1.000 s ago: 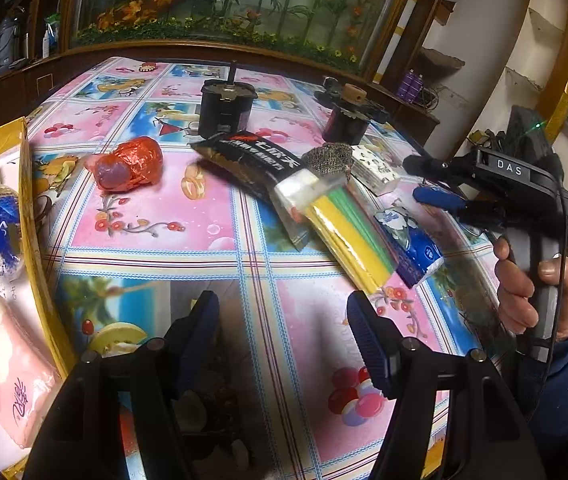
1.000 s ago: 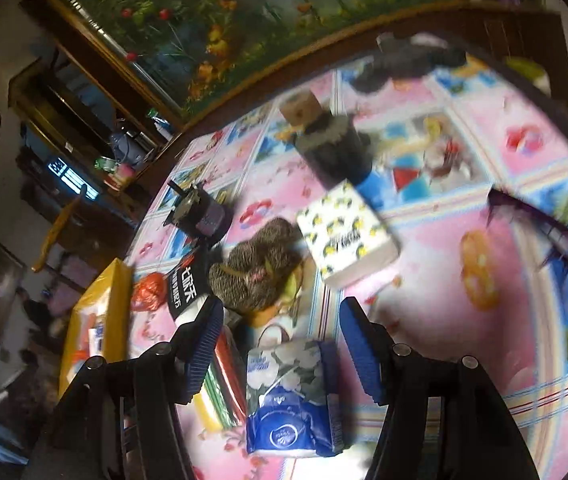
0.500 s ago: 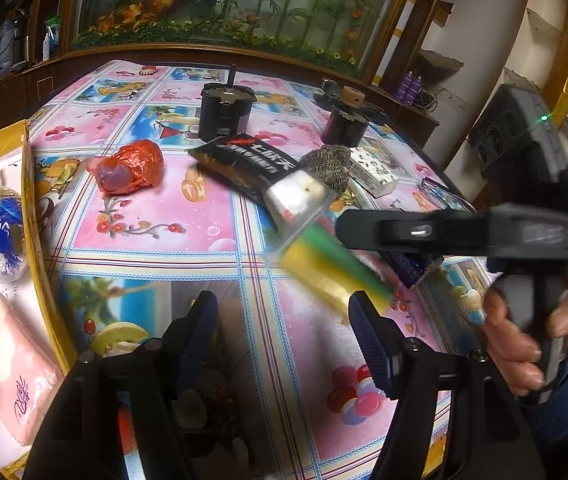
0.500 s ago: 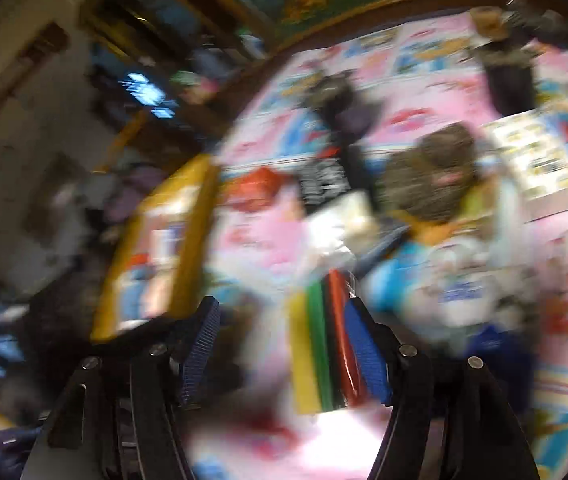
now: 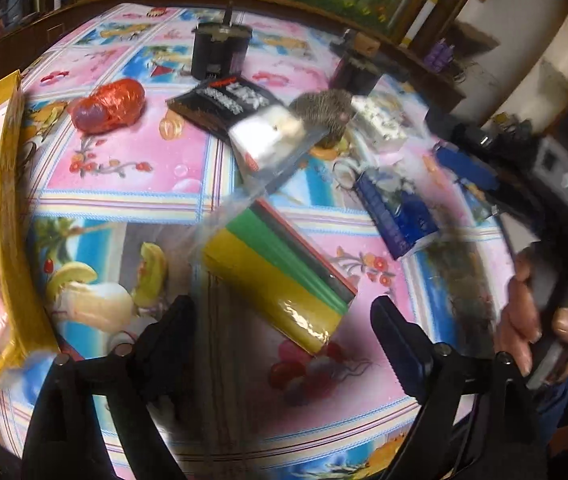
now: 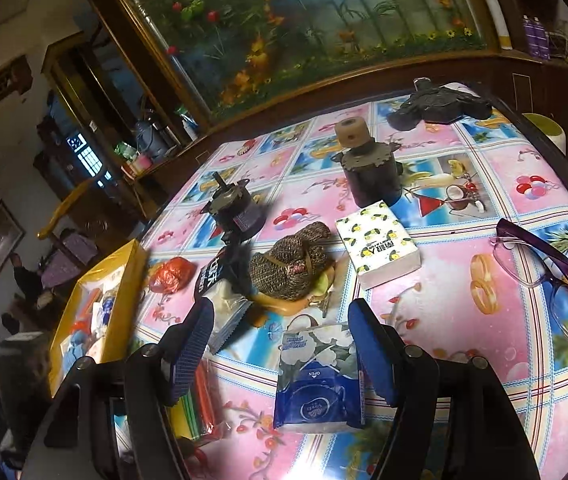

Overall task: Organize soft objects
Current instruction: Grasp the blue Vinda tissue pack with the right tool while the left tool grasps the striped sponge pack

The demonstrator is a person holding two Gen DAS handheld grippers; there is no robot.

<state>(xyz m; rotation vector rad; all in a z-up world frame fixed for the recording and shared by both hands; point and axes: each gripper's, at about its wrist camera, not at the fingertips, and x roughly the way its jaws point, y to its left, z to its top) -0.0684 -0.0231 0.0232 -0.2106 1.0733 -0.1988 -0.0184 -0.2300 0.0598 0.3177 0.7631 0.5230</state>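
A clear bag of yellow, green and red strips (image 5: 279, 276) lies on the flowered tablecloth just ahead of my open, empty left gripper (image 5: 284, 320). A blue tissue pack (image 6: 318, 380) lies between the fingers of my open right gripper (image 6: 279, 348), and shows in the left wrist view (image 5: 396, 212). Behind it are a brown knitted bundle (image 6: 294, 260), a white lemon-print tissue pack (image 6: 378, 250), a black-and-white packet (image 5: 231, 108) and a red crumpled bag (image 5: 109, 106). A yellow box (image 6: 123, 292) at the left holds several soft packs.
Two black motor-like cylinders (image 6: 370, 168) (image 6: 233, 208) stand at the back of the table. Purple glasses (image 6: 548, 272) lie at the right. A dark object (image 6: 436, 106) sits at the far edge. The table edge is close on the right.
The bag of coloured strips has moved toward my left gripper and lies separate from the black packet. My right gripper swung back over the blue tissue pack.
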